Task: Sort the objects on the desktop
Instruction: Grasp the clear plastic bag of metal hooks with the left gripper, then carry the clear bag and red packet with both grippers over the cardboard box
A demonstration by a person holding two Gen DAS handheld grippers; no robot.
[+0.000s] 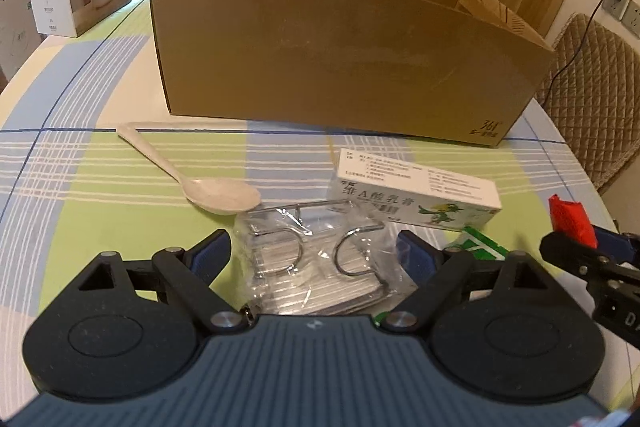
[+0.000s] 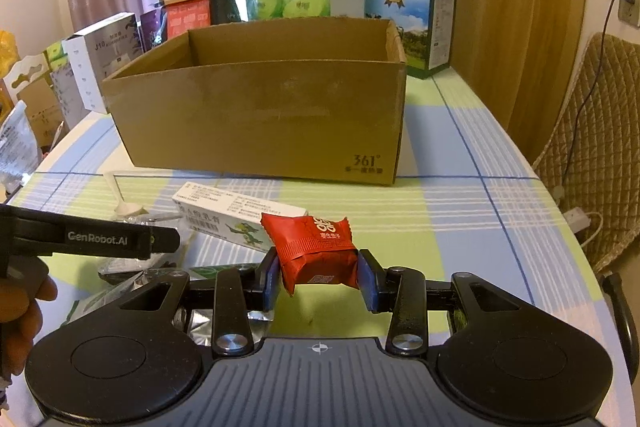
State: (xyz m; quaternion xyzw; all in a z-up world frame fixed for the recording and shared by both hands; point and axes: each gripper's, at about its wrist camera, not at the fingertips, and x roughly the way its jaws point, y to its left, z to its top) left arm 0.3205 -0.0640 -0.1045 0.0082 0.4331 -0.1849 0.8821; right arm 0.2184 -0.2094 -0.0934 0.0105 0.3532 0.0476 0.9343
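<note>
Fingers of the left gripper (image 1: 316, 255) stand spread wide on either side of a clear plastic packet of metal hooks (image 1: 316, 267), which lies on the checked tablecloth (image 1: 120, 187) between the blue pads without clearly touching either. The right gripper (image 2: 318, 277) is clenched on a red wrapped sweet (image 2: 316, 251), pinched between its pads and held above the cloth. Just beyond the packet lie a white spoon (image 1: 208, 183), bowl nearest and handle pointing away to the left, and a white ointment box (image 1: 416, 195) to the right, with a green and white carton (image 1: 480, 247) partly hidden beside it. Bare cloth stretches to the right of these up to the table's curved edge. Farther back stands the open cardboard box (image 2: 260, 119), its near wall upright and its inside hidden. Behind it, stacked packages crowd the far edge.
</note>
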